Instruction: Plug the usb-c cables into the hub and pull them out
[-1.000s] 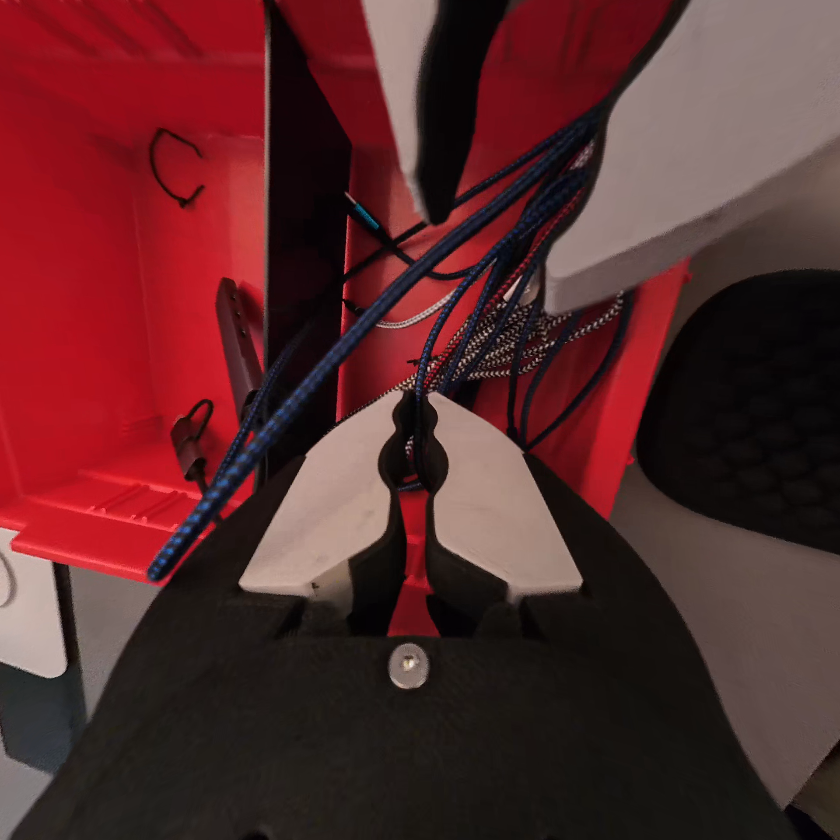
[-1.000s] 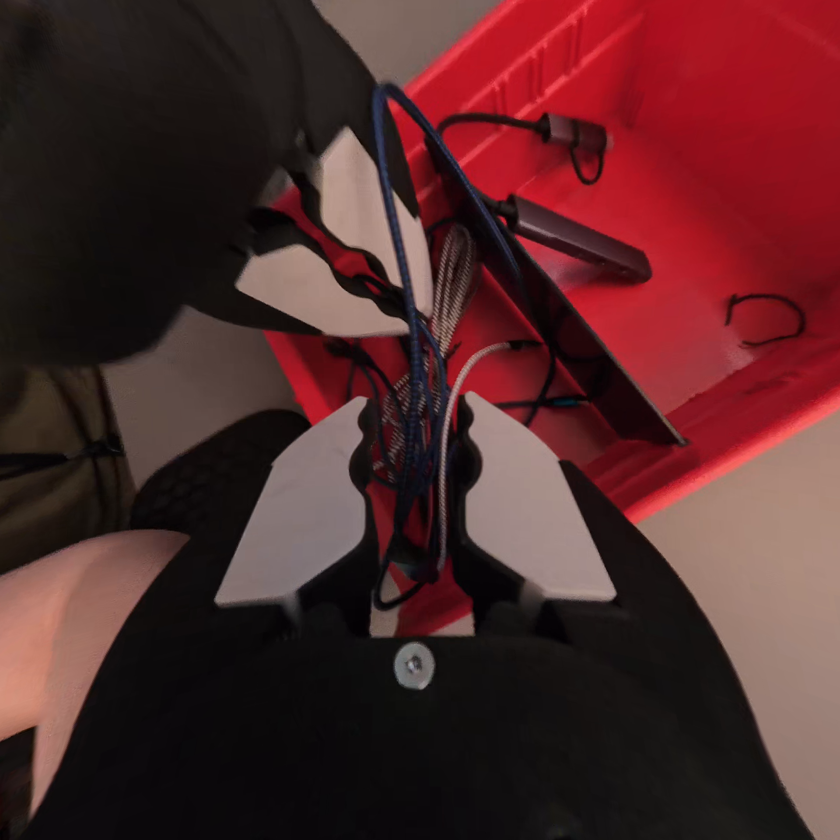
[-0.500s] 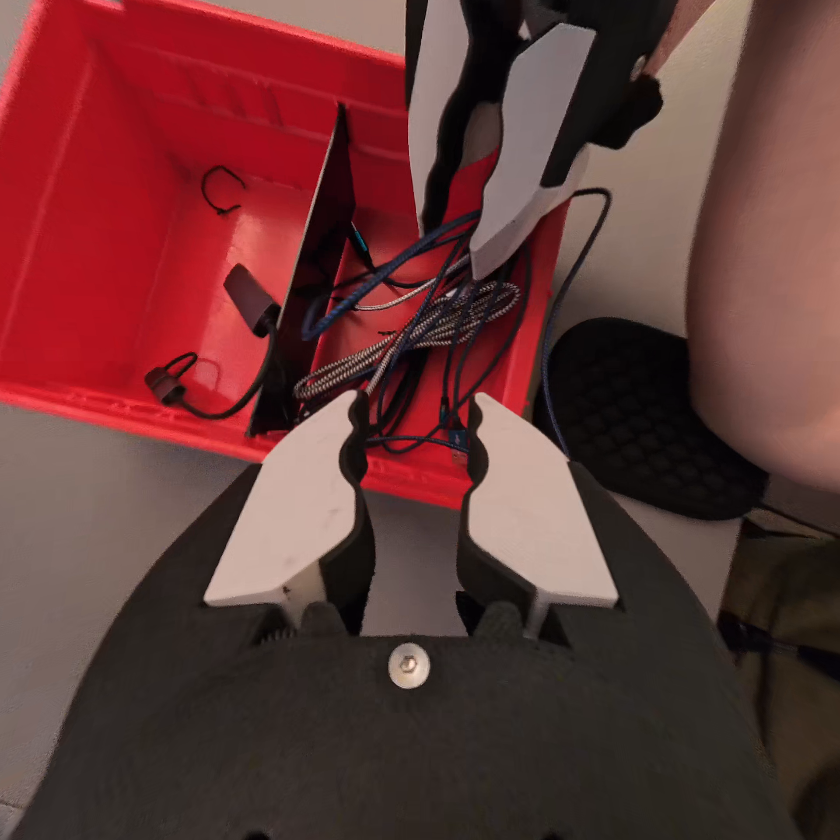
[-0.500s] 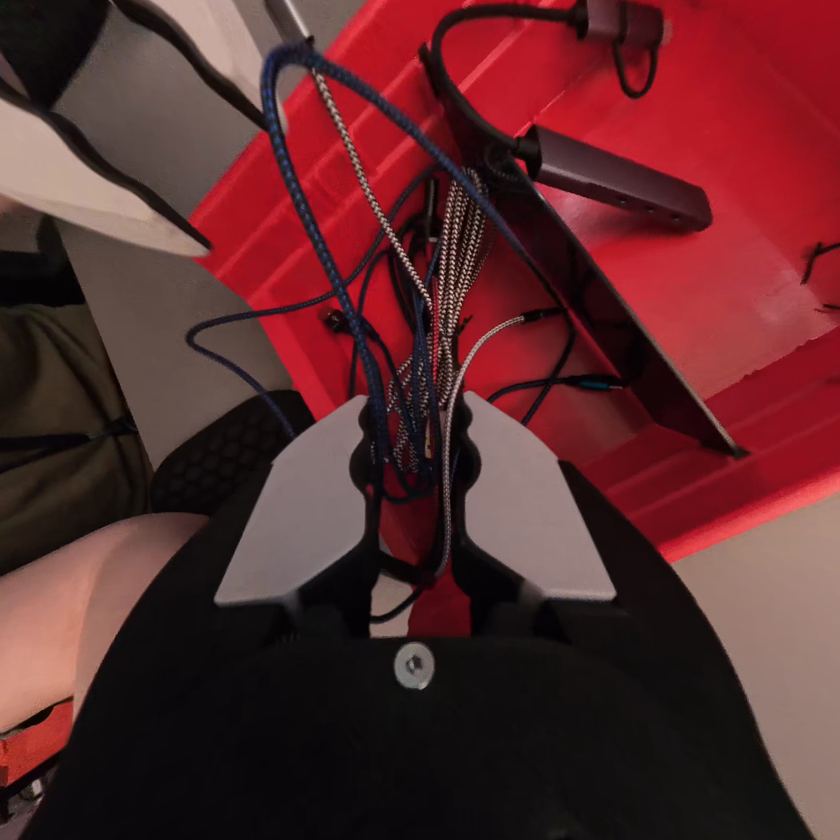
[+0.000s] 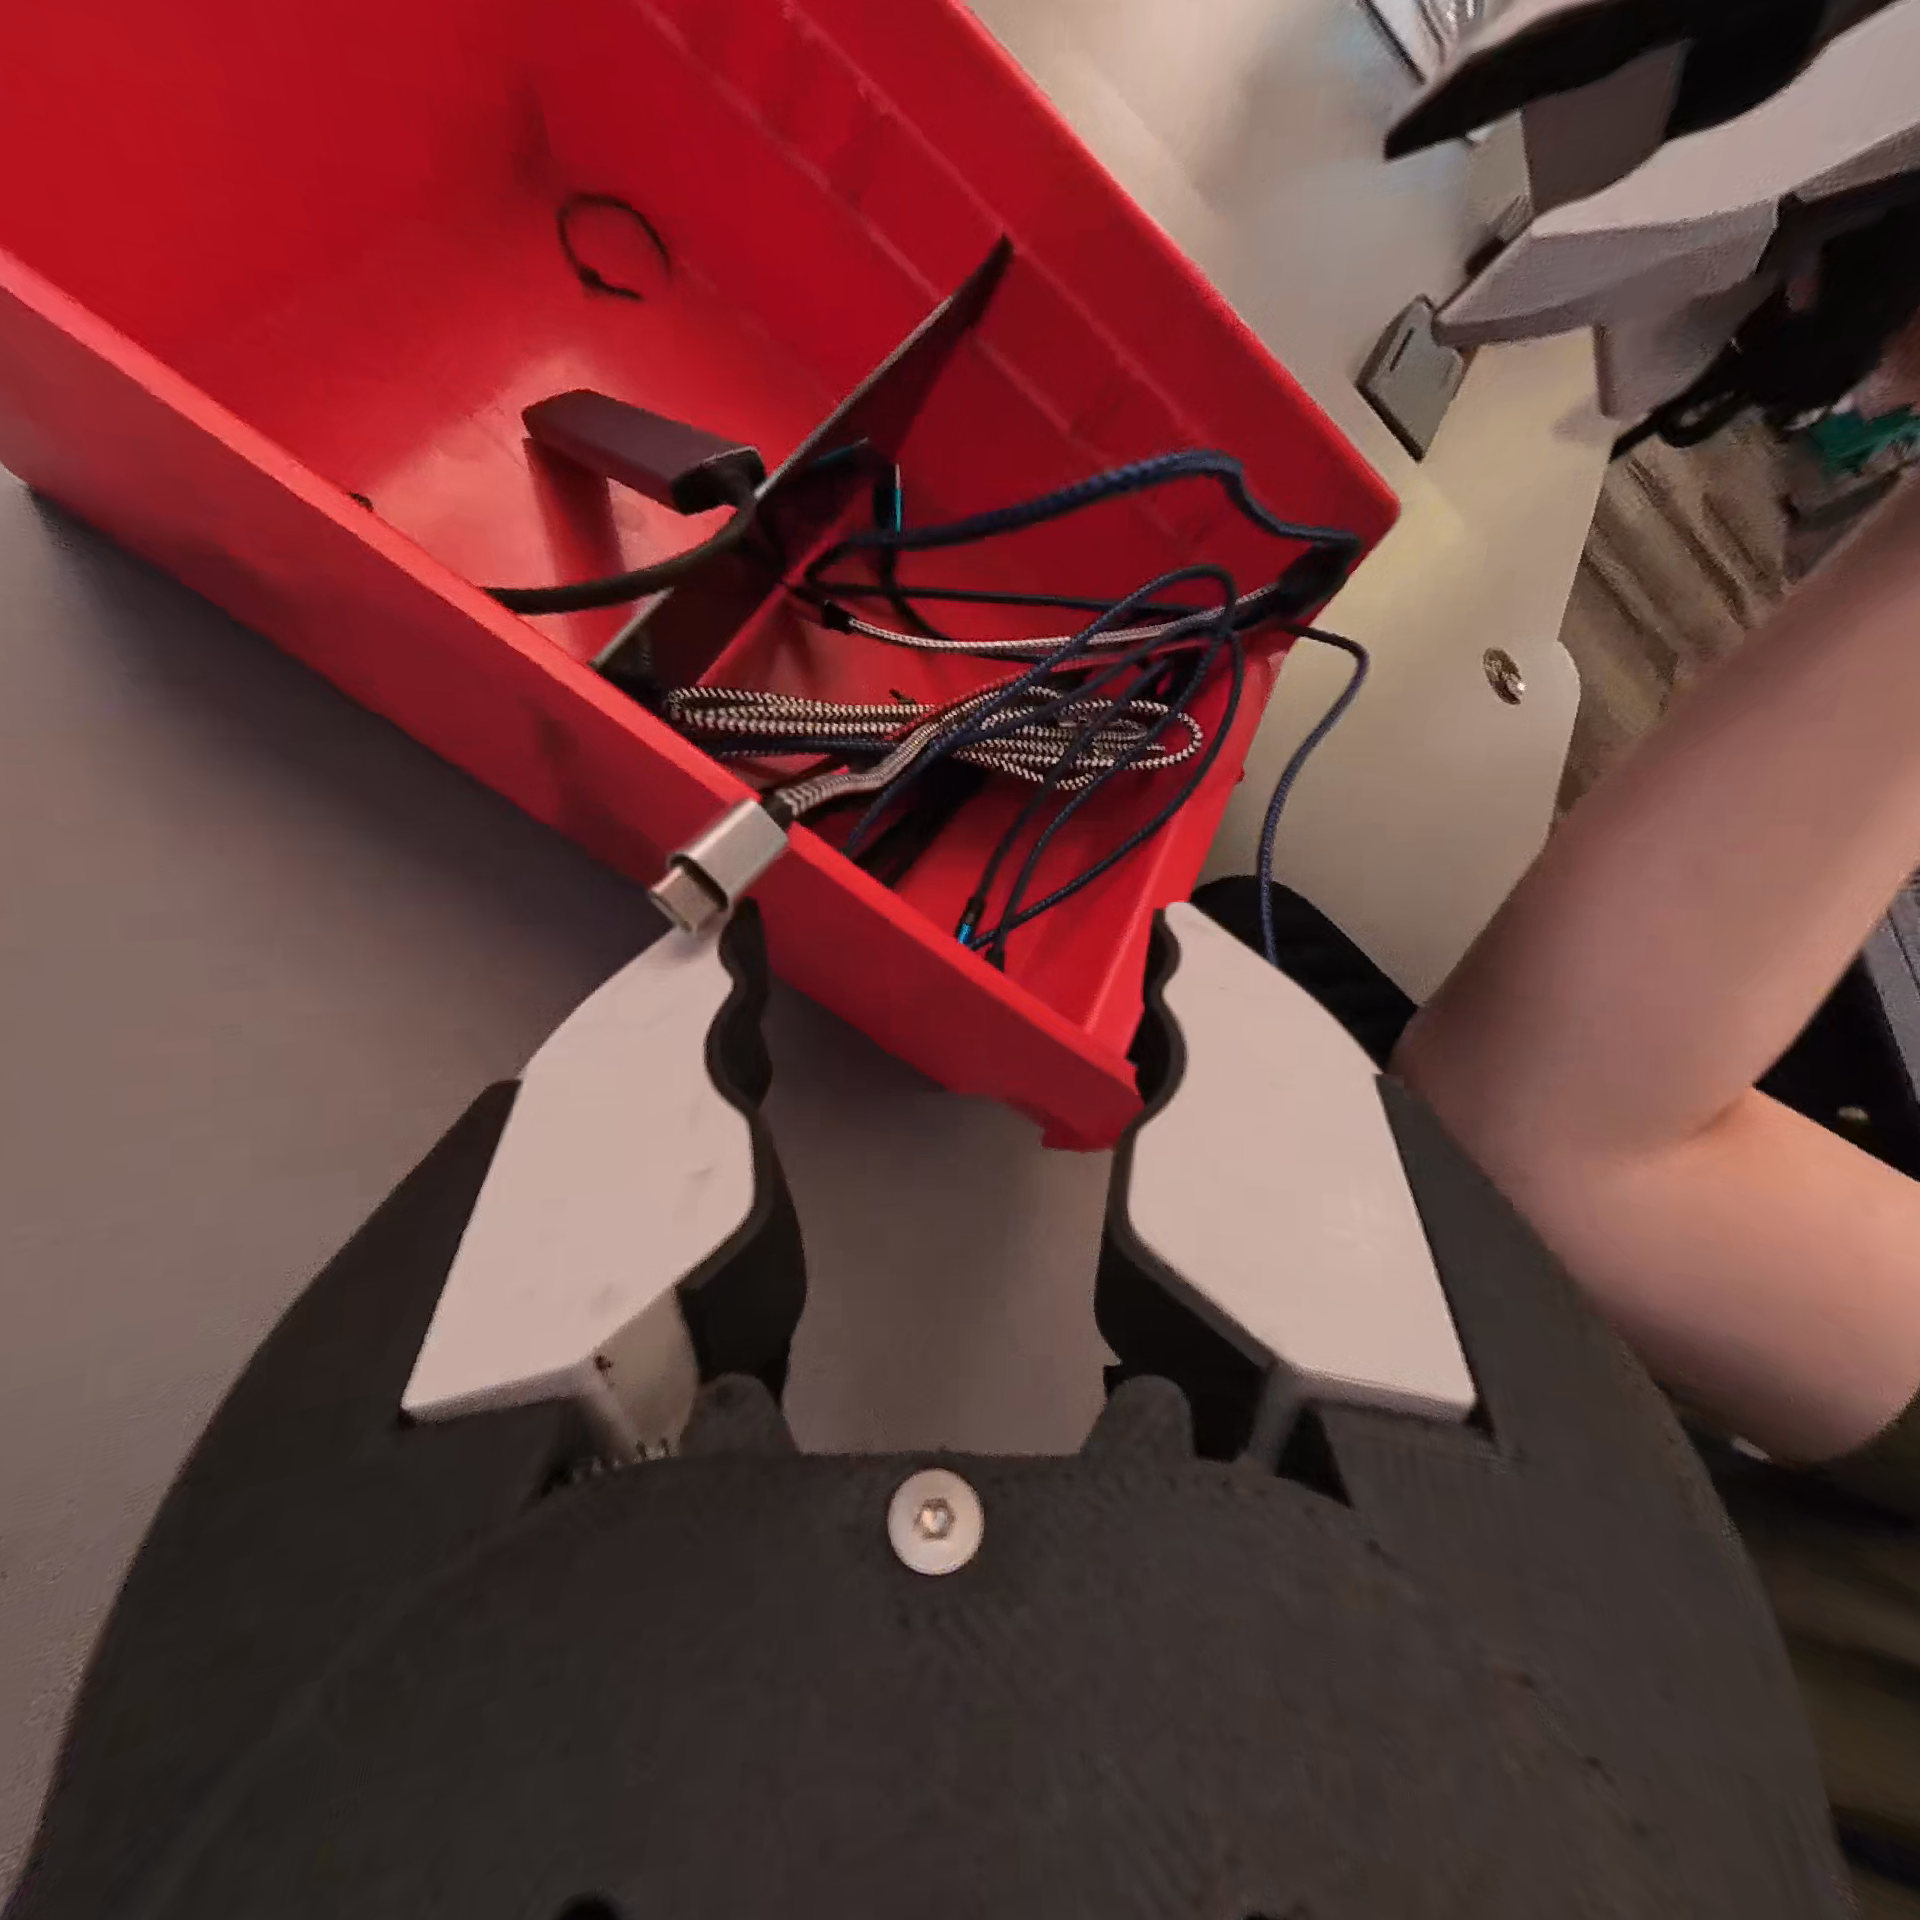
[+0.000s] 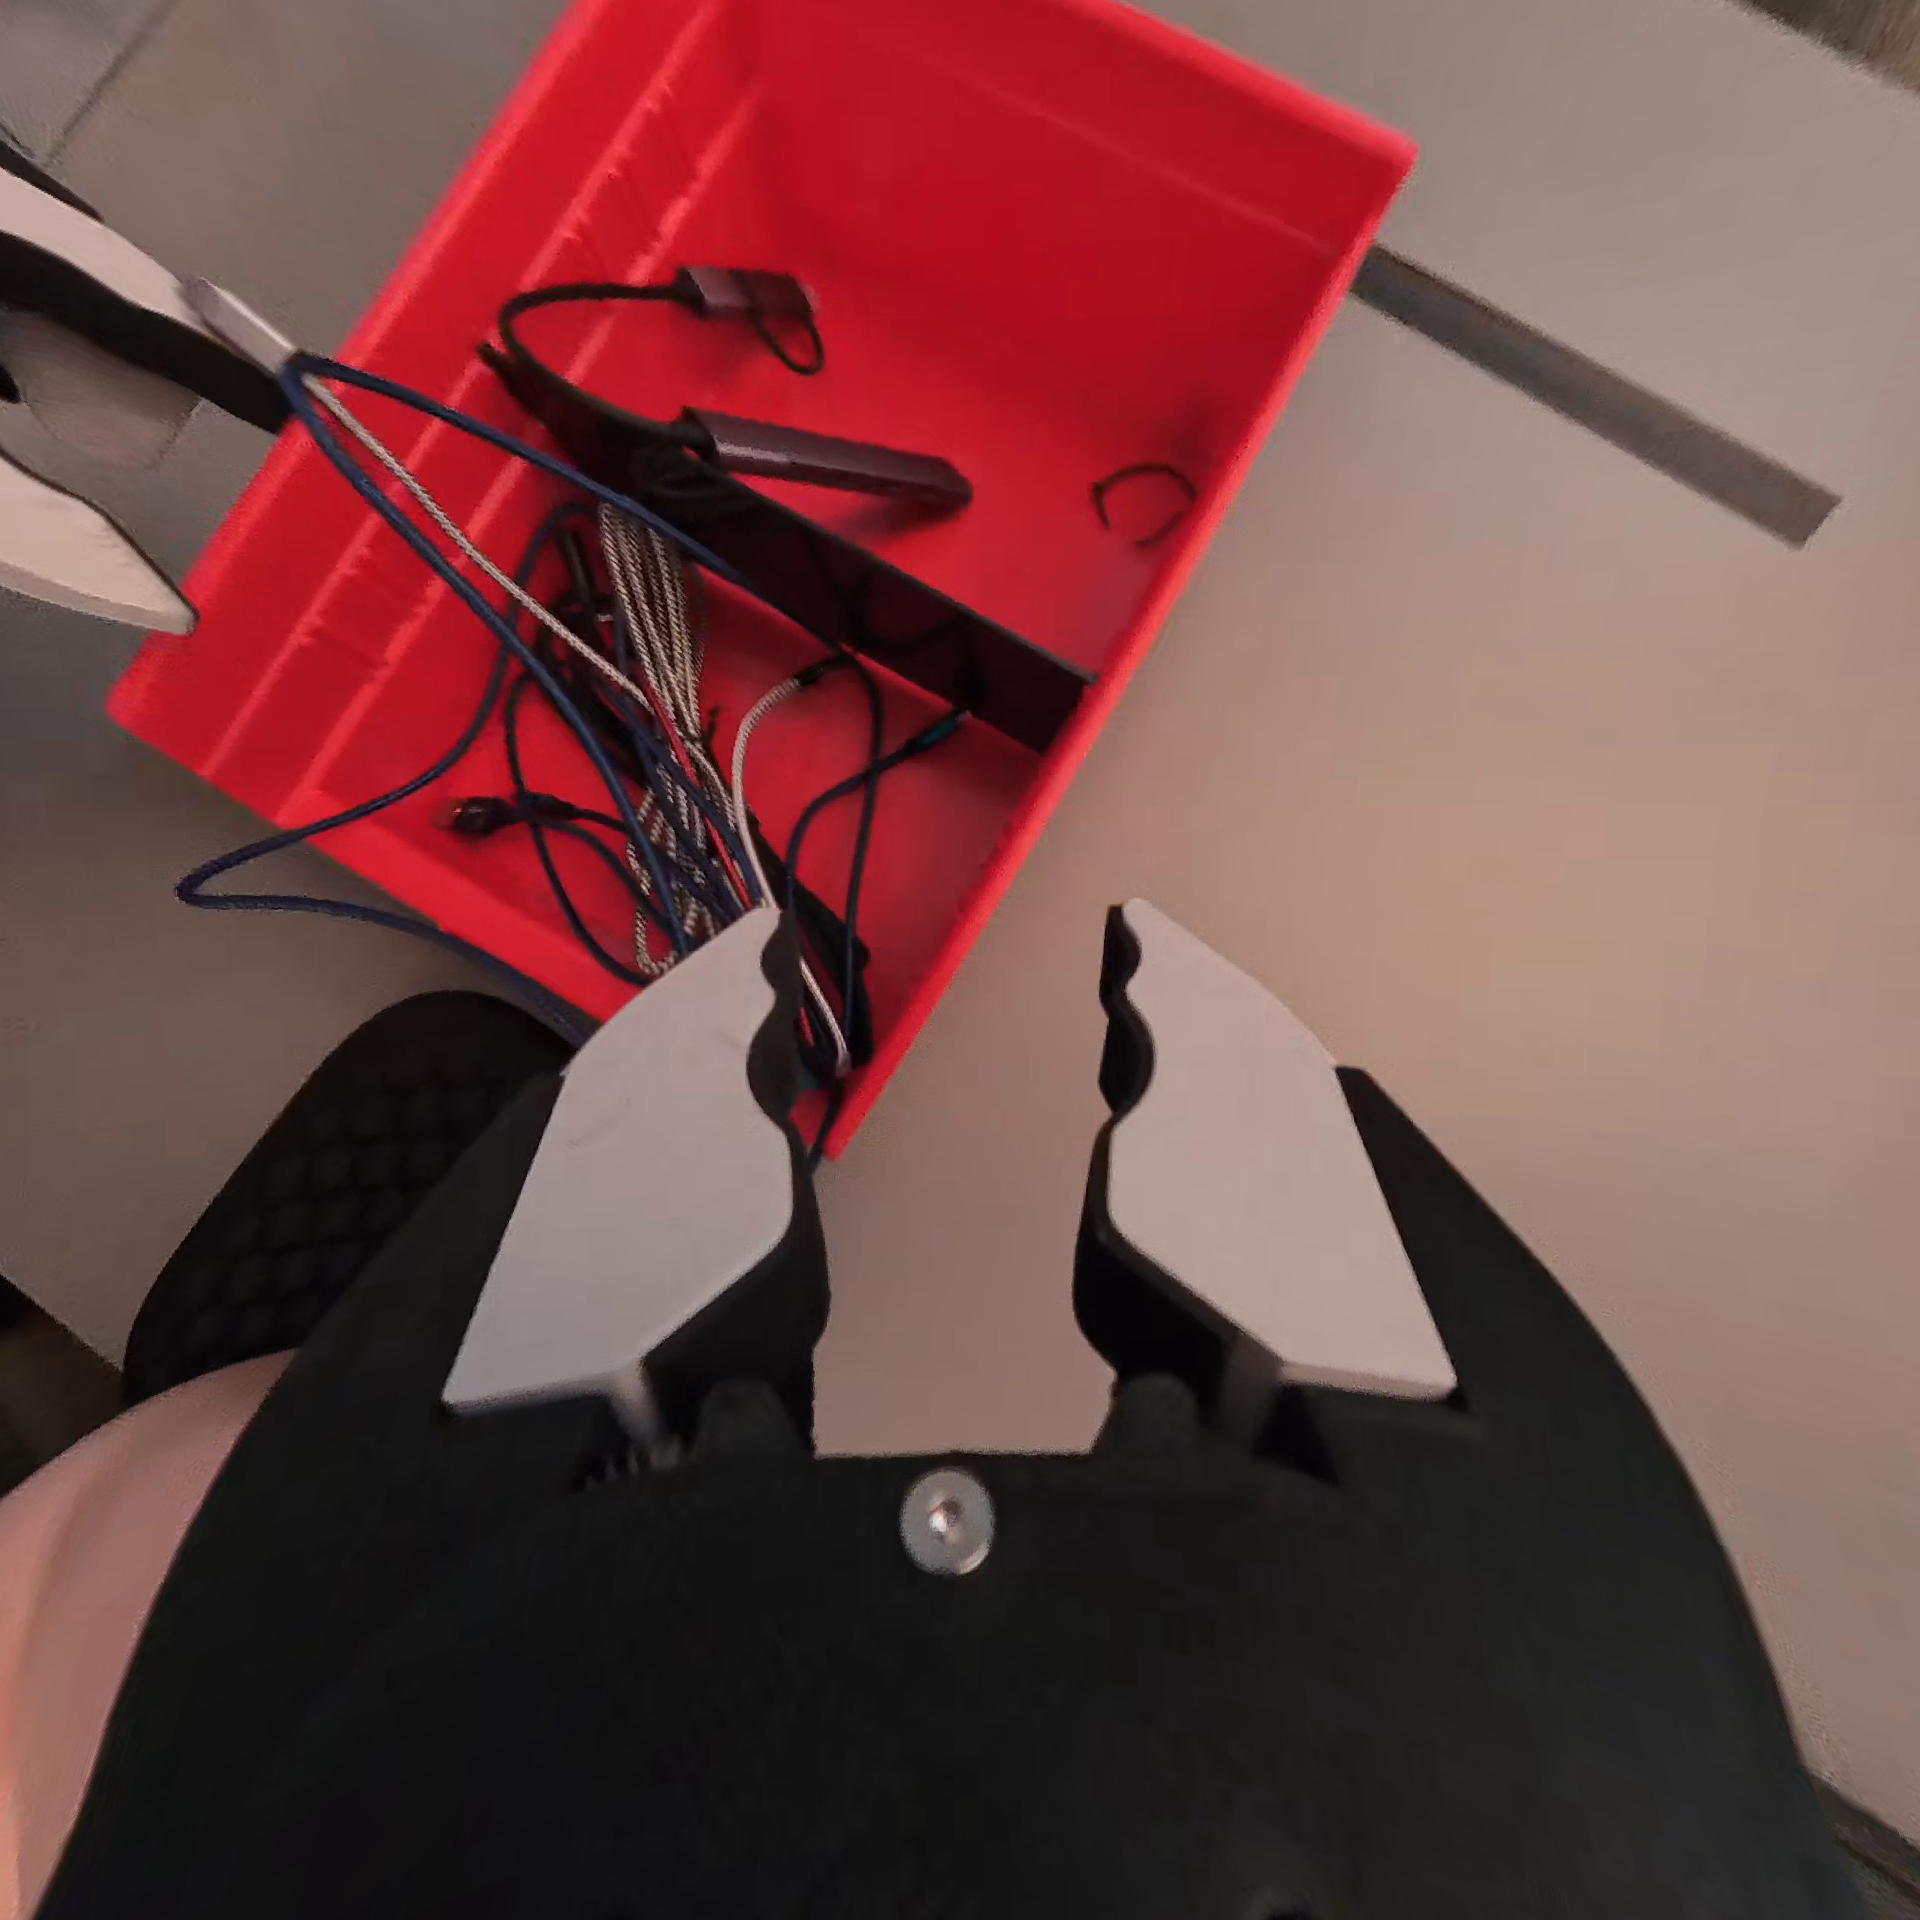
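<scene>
Risk: the cables (image 6: 665, 748) are one tangle in the red bin (image 6: 1039, 208) beside the hub (image 6: 831, 462), so lifting the silver plug (image 5: 722, 868) may drag the lot; my left gripper (image 5: 951, 977) and right gripper (image 6: 945, 935) hover open, empty, over the bin's near corner.

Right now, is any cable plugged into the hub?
No. The hub lies alone past the black divider; the cables sit in the other compartment.
</scene>
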`<state>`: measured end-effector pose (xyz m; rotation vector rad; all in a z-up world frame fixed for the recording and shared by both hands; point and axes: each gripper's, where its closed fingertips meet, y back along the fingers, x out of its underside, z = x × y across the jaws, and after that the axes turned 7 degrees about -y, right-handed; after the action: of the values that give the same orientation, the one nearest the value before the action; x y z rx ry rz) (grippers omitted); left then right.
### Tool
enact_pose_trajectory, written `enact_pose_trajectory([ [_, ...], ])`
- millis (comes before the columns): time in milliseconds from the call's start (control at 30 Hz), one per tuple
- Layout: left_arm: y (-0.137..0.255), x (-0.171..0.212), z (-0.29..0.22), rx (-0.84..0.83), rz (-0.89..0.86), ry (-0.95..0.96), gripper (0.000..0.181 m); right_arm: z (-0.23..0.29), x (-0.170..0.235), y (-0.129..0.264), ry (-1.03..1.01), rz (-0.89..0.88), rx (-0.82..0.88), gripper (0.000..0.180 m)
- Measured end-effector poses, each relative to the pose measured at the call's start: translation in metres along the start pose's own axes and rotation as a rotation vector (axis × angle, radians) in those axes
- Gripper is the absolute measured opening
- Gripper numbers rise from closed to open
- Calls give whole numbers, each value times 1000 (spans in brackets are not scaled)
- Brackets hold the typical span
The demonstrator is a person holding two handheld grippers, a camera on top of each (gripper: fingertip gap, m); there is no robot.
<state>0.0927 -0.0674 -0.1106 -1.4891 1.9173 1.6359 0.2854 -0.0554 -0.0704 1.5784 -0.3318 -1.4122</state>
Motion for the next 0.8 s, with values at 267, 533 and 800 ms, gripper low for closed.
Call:
enact_pose_trajectory([
  [267, -23, 7, 10, -39, 118, -39, 50, -12, 24, -13, -71, 129, -11, 50],
  [533, -42, -6, 9, -34, 233, -116, 49, -5, 20, -5, -28, 111, 11, 48],
  [800, -65, -22, 3, -8, 301, -177, 48, -10, 25, 0, -62, 109, 27, 48],
])
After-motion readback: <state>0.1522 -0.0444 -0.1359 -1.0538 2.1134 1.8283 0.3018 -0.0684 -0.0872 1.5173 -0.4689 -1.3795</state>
